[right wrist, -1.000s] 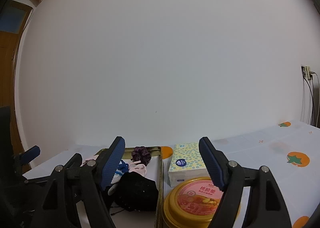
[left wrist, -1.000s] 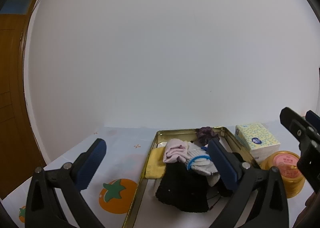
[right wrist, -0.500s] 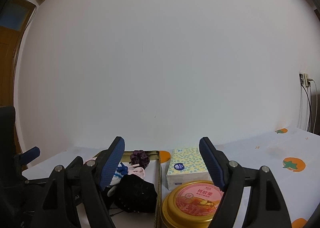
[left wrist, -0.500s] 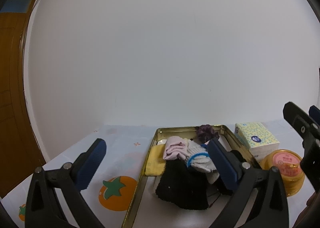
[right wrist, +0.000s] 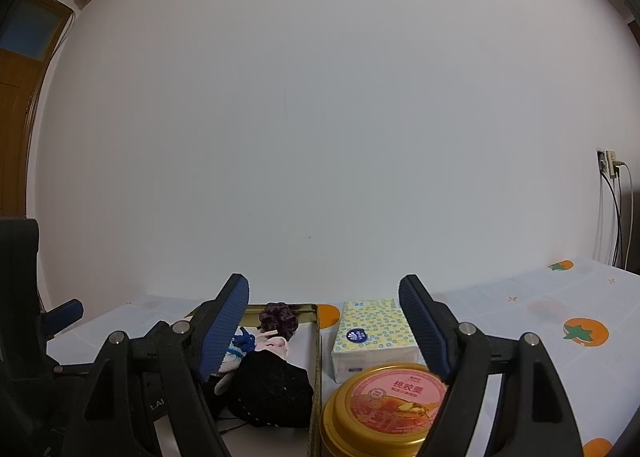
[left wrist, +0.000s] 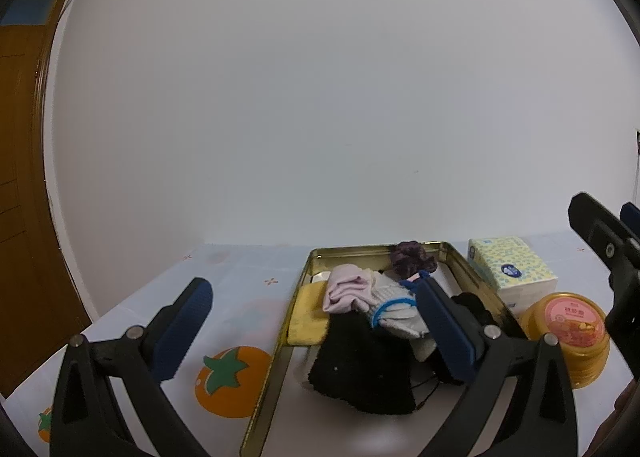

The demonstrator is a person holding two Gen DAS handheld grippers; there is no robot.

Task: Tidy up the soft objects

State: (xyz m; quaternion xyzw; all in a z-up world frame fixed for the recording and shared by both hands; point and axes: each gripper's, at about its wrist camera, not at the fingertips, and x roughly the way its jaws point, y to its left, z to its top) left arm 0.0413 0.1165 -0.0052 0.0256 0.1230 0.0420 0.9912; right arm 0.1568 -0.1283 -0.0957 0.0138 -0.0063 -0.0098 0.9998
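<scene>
A: Left wrist view, largest first. The tabletop (left wrist: 248, 289) carries a smooth white cloth printed with orange persimmons. On it lies a shallow rectangular tray (left wrist: 280, 341) of shiny gold metal with raised walls. What fills it?

B: The soft objects. A fuzzy black cloth (left wrist: 360, 369) lies nearest the camera, a flat yellow cloth (left wrist: 306, 317) sits against the tray's left wall, a crumpled pale pink garment (left wrist: 346, 291) rests on the pile, a grey knit sock with a blue band (left wrist: 394, 307) lies beside it, and a ruffled dark purple scrunchie (left wrist: 410, 259) sits at the far end.

A: Gripper states?

B: The left gripper (left wrist: 316, 331) stands wide, its ribbed blue pads clear of everything; one pad is over the bare cloth, the other above the tray. The right gripper (right wrist: 324, 331) is likewise wide and holds nothing.

A: Outside the tray?

B: A soft rectangular tissue pack (left wrist: 512, 271), yellow-dotted plastic wrap, just right of the tray, and a round gold tin with a pink lid (left wrist: 568, 337) in front of it.

A: What does the right wrist view add?

B: The tin's lid (right wrist: 396, 393) close up, a wall socket with cables (right wrist: 610, 169) at far right, and more persimmon prints. It hides the yellow cloth; only the left wrist view shows that.
</scene>
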